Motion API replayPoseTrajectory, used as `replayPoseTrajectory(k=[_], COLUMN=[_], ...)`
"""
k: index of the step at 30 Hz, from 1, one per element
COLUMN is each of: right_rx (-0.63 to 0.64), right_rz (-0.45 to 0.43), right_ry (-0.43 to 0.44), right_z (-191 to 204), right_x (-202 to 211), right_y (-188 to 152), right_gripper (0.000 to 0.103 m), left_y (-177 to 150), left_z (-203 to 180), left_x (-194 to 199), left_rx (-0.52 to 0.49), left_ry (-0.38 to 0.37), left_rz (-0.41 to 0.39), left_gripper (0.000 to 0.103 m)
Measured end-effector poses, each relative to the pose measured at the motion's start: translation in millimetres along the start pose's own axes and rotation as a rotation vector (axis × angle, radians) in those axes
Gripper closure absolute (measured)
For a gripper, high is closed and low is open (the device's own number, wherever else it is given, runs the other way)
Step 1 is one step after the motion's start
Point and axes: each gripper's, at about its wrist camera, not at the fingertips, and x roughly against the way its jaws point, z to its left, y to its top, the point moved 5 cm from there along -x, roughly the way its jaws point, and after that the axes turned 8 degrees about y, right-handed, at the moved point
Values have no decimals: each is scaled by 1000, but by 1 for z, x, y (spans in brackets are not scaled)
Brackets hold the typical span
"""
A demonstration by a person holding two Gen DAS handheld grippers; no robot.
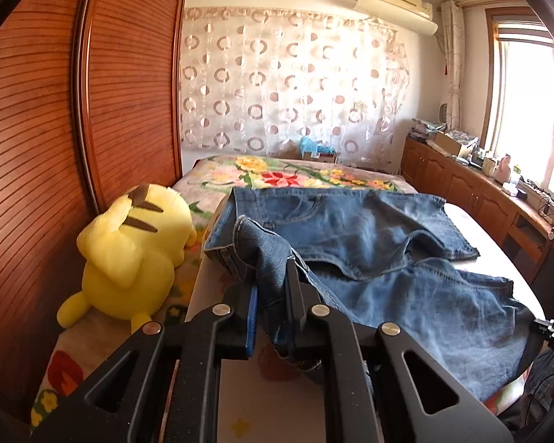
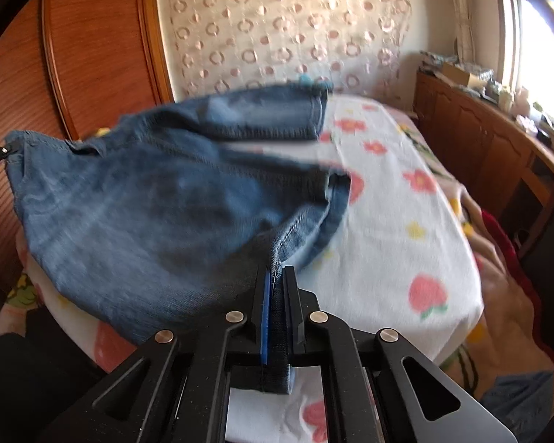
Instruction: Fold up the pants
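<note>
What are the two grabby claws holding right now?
Left gripper: closed on the jeans.
Right gripper: closed on the jeans' hem edge.

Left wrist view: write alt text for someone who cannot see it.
The left gripper is shut on a bunched fold of blue jeans, which lie spread over a floral bed. A yellow plush toy lies left of them, beside a wooden wardrobe, with a patterned curtain behind.
</note>
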Motion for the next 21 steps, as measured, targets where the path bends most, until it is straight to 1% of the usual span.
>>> replayPoseTrajectory(k=[7, 13, 18, 21], right_rx=[46, 106, 135, 136], right_rz=[-111, -165, -169, -152], right_ry=[9, -1, -19, -20], right_z=[-4, -4, -12, -15], right_x=[20, 22, 0, -19], right_y=[46, 84, 111, 117], right_gripper=[98, 98, 98, 98], left_y=[31, 57, 70, 73], left_z=[-7, -9, -13, -17], left_x=[2, -9, -27, -38], left_rx=[-6, -1, -5, -11], left_ry=[-16, -20, -18, -15], left_rz=[-58, -91, -92, -86], left_gripper=[91, 91, 91, 91])
